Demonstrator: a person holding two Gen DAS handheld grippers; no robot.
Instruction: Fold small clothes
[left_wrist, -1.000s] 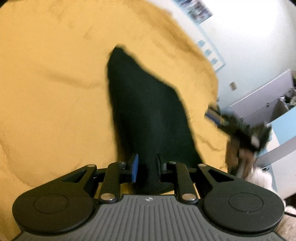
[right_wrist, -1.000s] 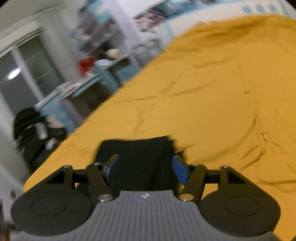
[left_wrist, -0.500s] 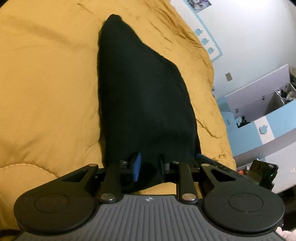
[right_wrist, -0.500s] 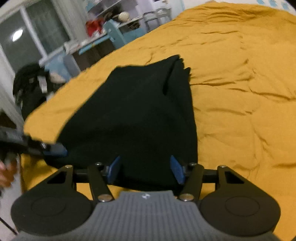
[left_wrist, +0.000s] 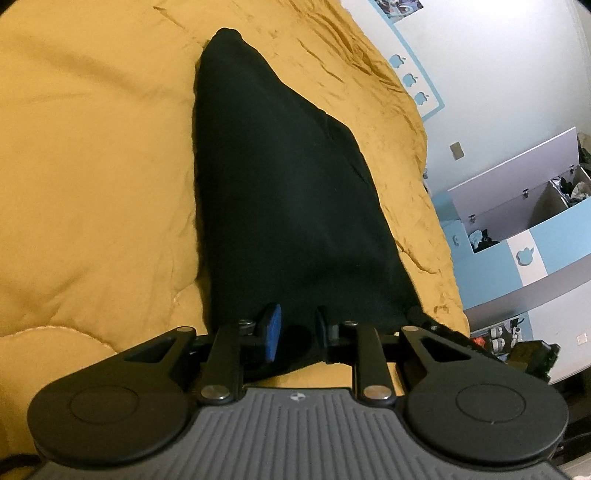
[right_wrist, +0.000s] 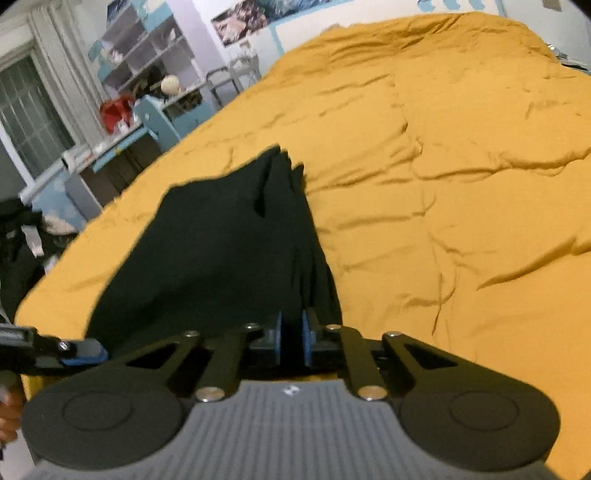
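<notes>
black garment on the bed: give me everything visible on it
The black garment is plain, dark, matte soft cloth with no visible print or seams. It lies spread on the yellow bedspread, tapering to a far point, with folds bunched along one edge. Its near edge is gripped at two corners: the right gripper is shut on it; cloth sits between the left gripper fingers.

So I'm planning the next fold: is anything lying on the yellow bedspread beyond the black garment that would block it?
Nothing visible does. The yellow bedspread past the black garment is bare apart from wrinkles. The right gripper pinches its near edge.
</notes>
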